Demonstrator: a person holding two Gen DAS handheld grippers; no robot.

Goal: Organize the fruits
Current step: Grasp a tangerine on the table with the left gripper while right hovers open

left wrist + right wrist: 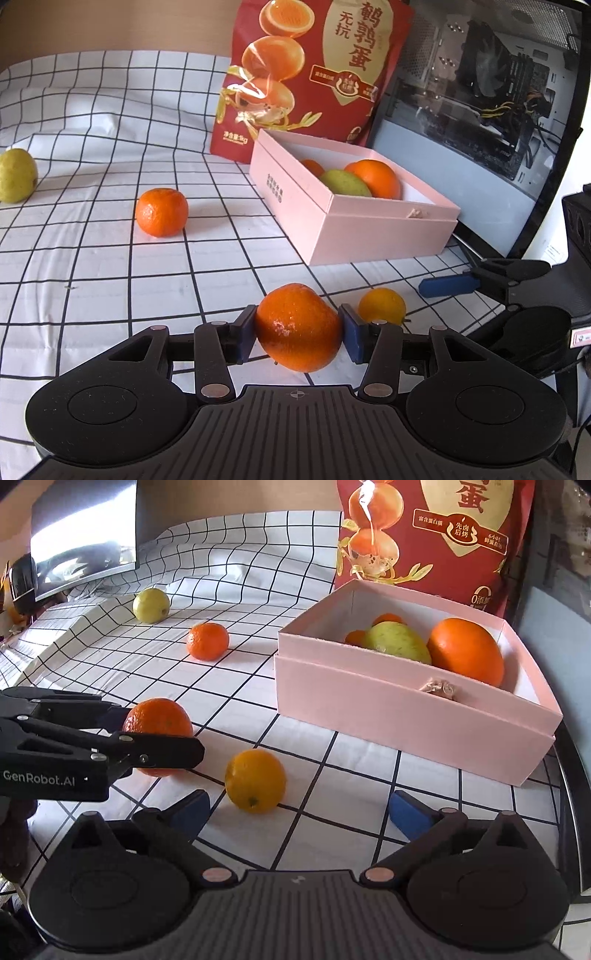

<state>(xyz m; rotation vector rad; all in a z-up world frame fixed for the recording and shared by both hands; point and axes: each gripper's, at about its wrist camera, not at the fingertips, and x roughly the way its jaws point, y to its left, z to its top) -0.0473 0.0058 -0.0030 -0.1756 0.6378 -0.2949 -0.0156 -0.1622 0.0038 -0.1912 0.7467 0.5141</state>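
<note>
Left gripper (pixel 298 328) clamps round orange tangerine (pixel 299 326) above checked tablecloth (pixel 110 258), carry to pink cardboard box (pixel 369 236) next; right gripper (pixel 297 810) gapes wide, empty, near yellow-orange citrus (pixel 255 781).

Daylit table under a black-grid white cloth (pixel 110 258) — tan wall (pixel 110 22), dark monitor (pixel 480 92) behind.

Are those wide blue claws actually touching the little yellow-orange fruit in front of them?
Apart. The right wrist view shows the right gripper wide open, with checkered cloth visible between each blue pad and the yellow-orange fruit.
</note>
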